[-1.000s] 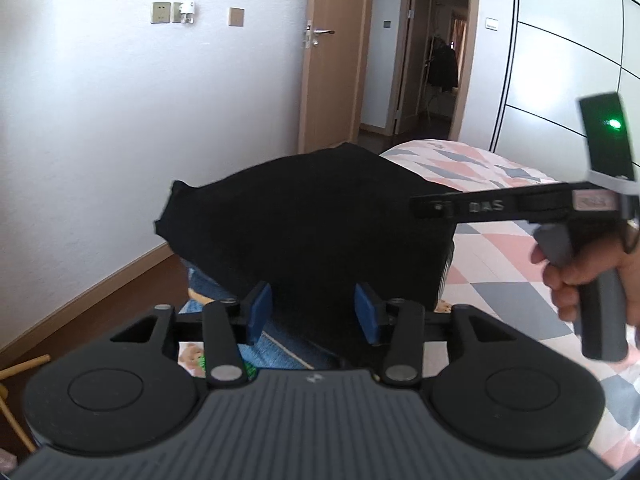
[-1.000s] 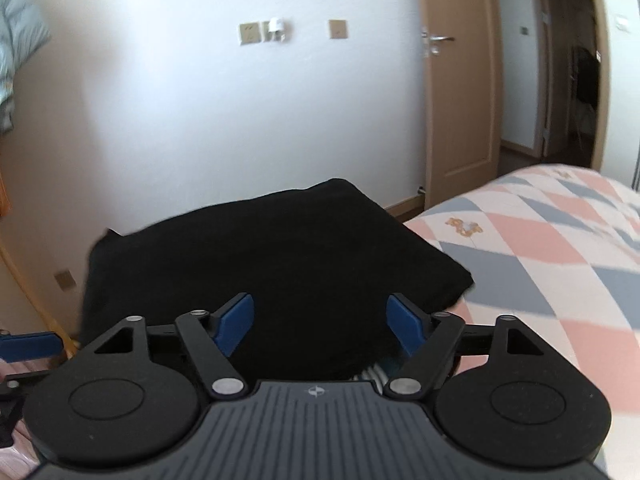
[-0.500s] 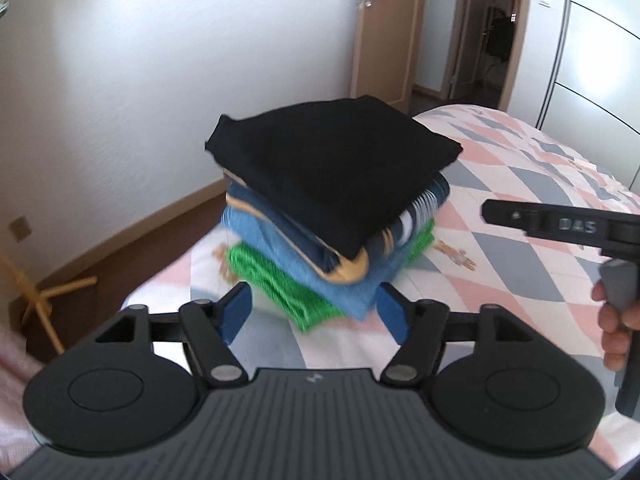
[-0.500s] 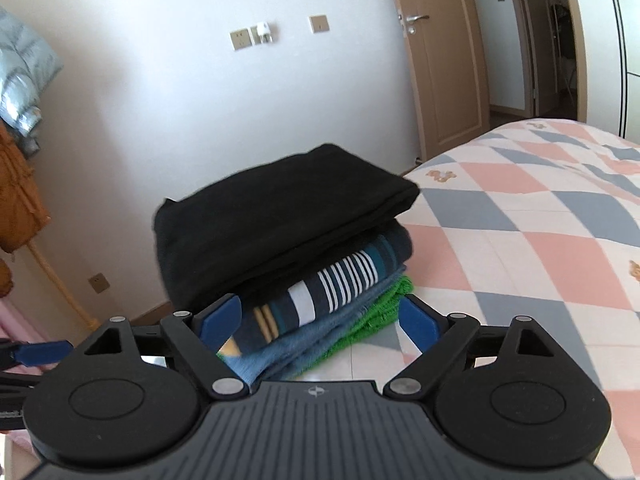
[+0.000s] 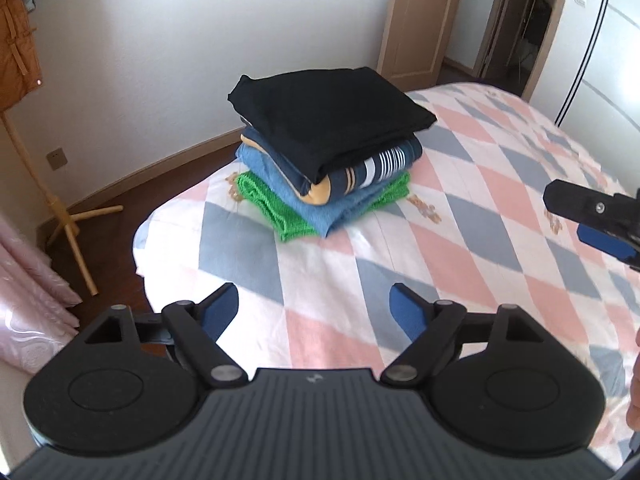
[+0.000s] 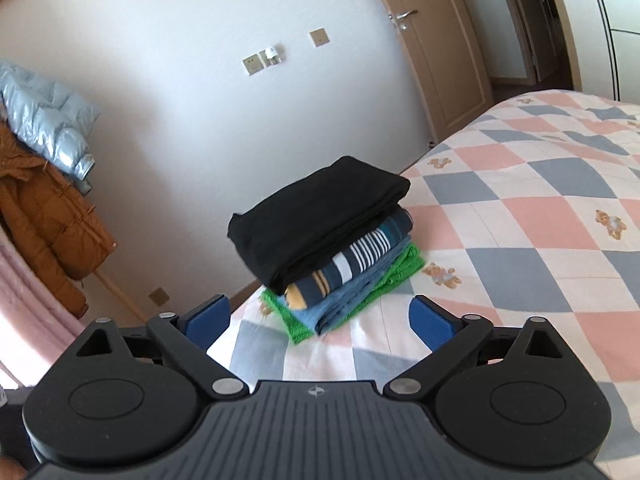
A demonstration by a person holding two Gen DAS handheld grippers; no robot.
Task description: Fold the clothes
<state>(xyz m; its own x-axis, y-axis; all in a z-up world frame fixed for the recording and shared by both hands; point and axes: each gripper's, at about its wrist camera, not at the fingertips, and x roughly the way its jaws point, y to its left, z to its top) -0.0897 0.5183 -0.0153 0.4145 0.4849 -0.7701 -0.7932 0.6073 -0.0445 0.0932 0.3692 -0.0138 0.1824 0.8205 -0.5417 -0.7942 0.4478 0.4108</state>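
A folded black garment [image 5: 328,118] [image 6: 320,210] tops a stack on the bed corner. Under it lie a navy striped piece [image 5: 372,166] [image 6: 352,258], a blue one [image 5: 336,212] and a green towel [image 5: 260,196] [image 6: 404,270]. My left gripper [image 5: 314,310] is open and empty, well back from the stack over the quilt. My right gripper [image 6: 318,316] is also open and empty, short of the stack; its tip [image 5: 592,216] shows at the right edge of the left wrist view.
The checked pink, grey and white quilt [image 5: 480,216] [image 6: 540,208] covers the bed. A wooden coat stand [image 5: 48,184] with an orange coat [image 6: 44,208] and a pale blue puffer jacket [image 6: 52,136] stands left by the wall. Pink curtain [image 5: 28,296] lower left. A door [image 5: 412,16] at the back.
Both grippers have pulled back from the stack and opened wider; the black garment, close in front of them a second ago, now rests free on top of the pile.
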